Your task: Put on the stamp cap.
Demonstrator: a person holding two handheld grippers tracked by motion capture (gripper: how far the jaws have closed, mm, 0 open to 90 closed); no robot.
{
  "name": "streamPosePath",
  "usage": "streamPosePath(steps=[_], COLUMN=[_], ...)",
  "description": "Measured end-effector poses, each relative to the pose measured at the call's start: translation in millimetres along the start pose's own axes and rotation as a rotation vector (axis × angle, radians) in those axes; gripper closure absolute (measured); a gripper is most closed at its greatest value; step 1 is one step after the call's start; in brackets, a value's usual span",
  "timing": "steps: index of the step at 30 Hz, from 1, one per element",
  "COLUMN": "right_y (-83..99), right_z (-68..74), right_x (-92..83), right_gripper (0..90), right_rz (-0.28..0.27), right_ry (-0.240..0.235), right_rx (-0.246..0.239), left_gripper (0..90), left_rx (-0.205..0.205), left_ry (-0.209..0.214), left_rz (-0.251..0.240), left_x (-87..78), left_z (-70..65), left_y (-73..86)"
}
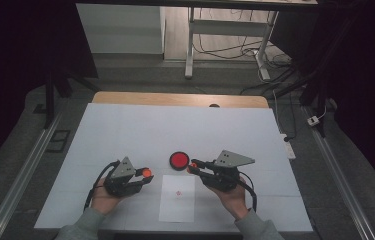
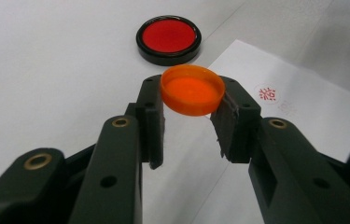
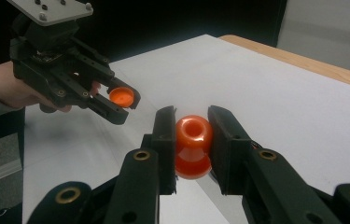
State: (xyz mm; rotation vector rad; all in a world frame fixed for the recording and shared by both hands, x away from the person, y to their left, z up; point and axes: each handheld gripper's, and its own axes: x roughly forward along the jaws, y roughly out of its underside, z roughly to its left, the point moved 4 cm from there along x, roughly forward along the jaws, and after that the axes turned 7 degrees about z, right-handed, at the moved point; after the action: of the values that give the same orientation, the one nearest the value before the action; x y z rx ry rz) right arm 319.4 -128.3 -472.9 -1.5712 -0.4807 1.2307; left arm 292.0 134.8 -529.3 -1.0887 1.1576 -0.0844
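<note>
My left gripper (image 2: 192,100) is shut on an orange cap (image 2: 192,89), held open side up above the white table. In the high view the left gripper (image 1: 146,175) sits left of the paper sheet (image 1: 177,198) with the cap (image 1: 147,173) at its tip. My right gripper (image 3: 192,135) is shut on a small orange bottle-like piece (image 3: 193,145) with a round open neck. In the high view the right gripper (image 1: 193,166) points left, its tip beside a black dish with a red inside (image 1: 179,160). The right gripper view also shows the left gripper (image 3: 122,101) with its cap (image 3: 121,97).
A white sheet with a small red mark (image 2: 268,94) lies between the hands. The black dish with the red inside (image 2: 168,38) rests just beyond it. The table's wooden far edge (image 1: 180,99) and a metal stand (image 1: 190,45) lie farther off.
</note>
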Motion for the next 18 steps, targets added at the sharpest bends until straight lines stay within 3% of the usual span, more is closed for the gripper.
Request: streamPosePath(steps=[8, 12, 18], right_y=[0.3, 0.4, 0.3], right_z=[0.1, 0.1, 0.8], right_x=[0.5, 0.6, 0.6], right_gripper=[72.2, 72.2, 72.1], right_rz=[0.004, 0.002, 0.000], right_ry=[0.001, -0.003, -0.008], right_rx=[0.000, 0.002, 0.004], left_gripper=[64.4, 64.4, 64.4], left_rx=[-0.001, 0.025, 0.031], left_ry=[0.036, 0.030, 0.034], left_rz=[-0.014, -0.025, -0.026], left_x=[8.3, 9.9, 12.5], left_z=[-3.2, -5.3, -6.8], left_y=[-9.5, -16.6, -20.4])
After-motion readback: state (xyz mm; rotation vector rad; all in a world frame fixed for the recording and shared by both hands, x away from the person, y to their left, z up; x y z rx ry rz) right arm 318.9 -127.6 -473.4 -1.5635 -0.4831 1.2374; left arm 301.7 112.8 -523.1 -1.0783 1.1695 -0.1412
